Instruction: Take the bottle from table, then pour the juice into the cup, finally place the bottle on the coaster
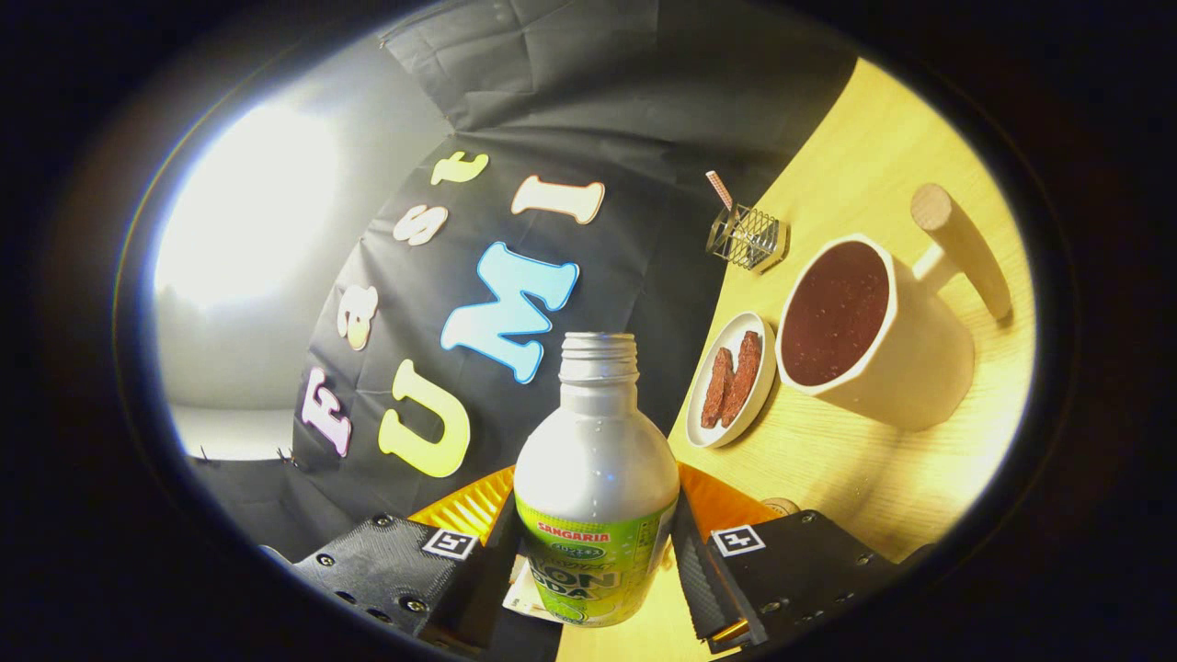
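The bottle is seen at the lower middle of the frame, clamped between the two fingers of the hand-held gripper, which press against its green label from either side. Its silver shoulder and threaded neck rise above the fingers, and the mouth is uncapped. The whole scene appears rolled in the frame, so that the worktop runs up the right side as a pale wooden surface, and the bottle is held lifted off it and leaning across toward it.

To the upper right of the bottle's neck, the cup is found standing on the worktop: a cream mug with a thick rim, filled with a dark reddish drink. A round wooden handle juts from its far side. Just beside the cup, between it and the bottle, a small white dish is set, with two brown strips of food laid on it. Further up the frame, beyond the dish, a little wire basket is seen near the edge of the worktop, with a striped stick standing out of it.

A small round object, partly hidden, is glimpsed on the worktop just above the right finger; what it is cannot be told. Behind the bottle the black cloth wall is spread, and a bright glare fills the upper left.
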The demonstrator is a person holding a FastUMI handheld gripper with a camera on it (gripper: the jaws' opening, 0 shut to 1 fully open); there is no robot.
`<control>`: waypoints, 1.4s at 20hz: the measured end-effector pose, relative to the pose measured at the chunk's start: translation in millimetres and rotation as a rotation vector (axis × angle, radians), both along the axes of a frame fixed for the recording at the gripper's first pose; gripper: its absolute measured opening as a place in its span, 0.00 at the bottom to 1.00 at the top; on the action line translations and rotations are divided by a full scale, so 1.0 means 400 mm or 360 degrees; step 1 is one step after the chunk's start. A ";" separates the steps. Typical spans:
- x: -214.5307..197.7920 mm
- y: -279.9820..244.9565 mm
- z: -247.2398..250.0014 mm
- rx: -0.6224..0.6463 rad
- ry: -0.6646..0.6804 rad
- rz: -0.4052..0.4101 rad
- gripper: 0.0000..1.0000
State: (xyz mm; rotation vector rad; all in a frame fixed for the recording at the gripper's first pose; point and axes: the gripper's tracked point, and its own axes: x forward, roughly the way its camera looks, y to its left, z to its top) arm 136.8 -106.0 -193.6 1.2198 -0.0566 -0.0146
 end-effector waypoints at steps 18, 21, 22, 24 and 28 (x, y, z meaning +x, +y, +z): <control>0.017 -0.025 0.007 0.0585 -0.0142 -0.0084 0.77; 0.028 -0.030 0.008 0.0644 -0.0155 -0.0096 0.77; 0.029 -0.032 0.009 0.0668 -0.0164 -0.0101 0.77; 0.032 -0.034 0.008 0.0709 -0.0173 -0.0114 0.77; 0.036 -0.030 0.008 0.0744 -0.0183 -0.0126 0.77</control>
